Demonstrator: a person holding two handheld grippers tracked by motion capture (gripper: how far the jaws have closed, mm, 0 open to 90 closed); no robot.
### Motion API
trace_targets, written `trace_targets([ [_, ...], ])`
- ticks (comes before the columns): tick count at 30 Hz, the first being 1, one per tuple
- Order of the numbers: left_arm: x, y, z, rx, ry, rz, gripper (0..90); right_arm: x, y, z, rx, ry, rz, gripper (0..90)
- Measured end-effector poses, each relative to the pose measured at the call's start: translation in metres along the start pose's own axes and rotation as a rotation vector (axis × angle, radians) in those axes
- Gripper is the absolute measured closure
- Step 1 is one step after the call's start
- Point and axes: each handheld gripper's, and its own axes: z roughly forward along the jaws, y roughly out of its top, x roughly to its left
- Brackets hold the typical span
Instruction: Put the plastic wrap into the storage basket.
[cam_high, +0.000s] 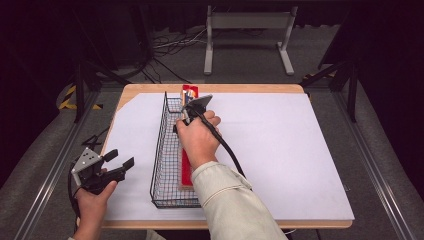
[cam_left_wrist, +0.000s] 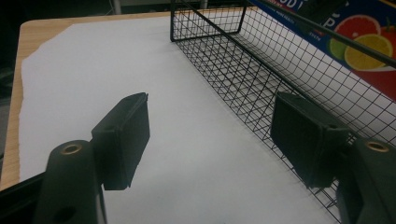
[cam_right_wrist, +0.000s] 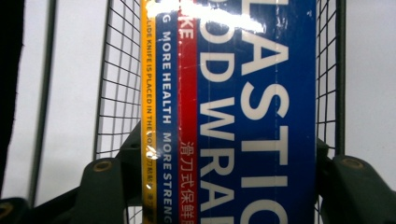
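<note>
Nearest the lens in the right gripper view is the long plastic wrap box (cam_right_wrist: 233, 112), blue with red and yellow stripes, running up the middle of the frame with the right gripper (cam_right_wrist: 224, 186) clamped across its width, one black jaw pressed to each long edge at the bottom of the picture. In the high view the box (cam_high: 186, 167) lies lengthwise along the right side of the narrow wire basket (cam_high: 159, 150), left of centre on the white sheet (cam_high: 280, 150) that covers the table, and its far end pokes out past the basket's top rim in the upper middle of the frame. The step in hand looks like placing the box into the basket, or possibly lifting it out; the pictures alone do not settle which. If it is going in, the next move calls for lowering the far end level between the wire walls before letting go. The left gripper (cam_high: 119, 164) waits at the lower left of the high view, off the basket, its jaws spread wide and empty; its own view shows the fruit picture on the box's side through the mesh at upper right.
</note>
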Motion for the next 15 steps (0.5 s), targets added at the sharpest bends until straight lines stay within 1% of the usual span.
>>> trace_targets([
  [2,0.0,0.0,0.0,0.0,-0.001,-0.002,29.0,0.0,-0.001,0.003,0.005,-0.015,-0.002,40.2],
  [3,0.001,0.0,-0.001,-0.005,0.0,-0.004,29.0,0.0,-0.001,0.005,0.004,-0.013,-0.001,40.3],
  [4,0.001,0.0,-0.001,-0.005,0.0,-0.004,29.1,0.0,-0.002,0.008,0.01,-0.006,0.01,40.2],
  [6,0.001,0.0,-0.001,-0.007,0.001,-0.002,29.1,0.001,-0.002,0.011,0.018,-0.005,0.011,40.2],
  [10,0.001,-0.001,-0.001,-0.003,0.001,-0.008,29.2,0.003,-0.005,0.019,0.041,-0.012,0.011,40.2],
  [12,0.002,-0.001,-0.001,-0.008,0.001,-0.014,29.3,0.004,-0.005,0.023,0.046,-0.024,0.011,40.2],
  [15,0.001,0.0,-0.001,-0.009,0.003,-0.01,29.4,0.004,-0.005,0.025,0.042,-0.022,0.009,40.2],
])
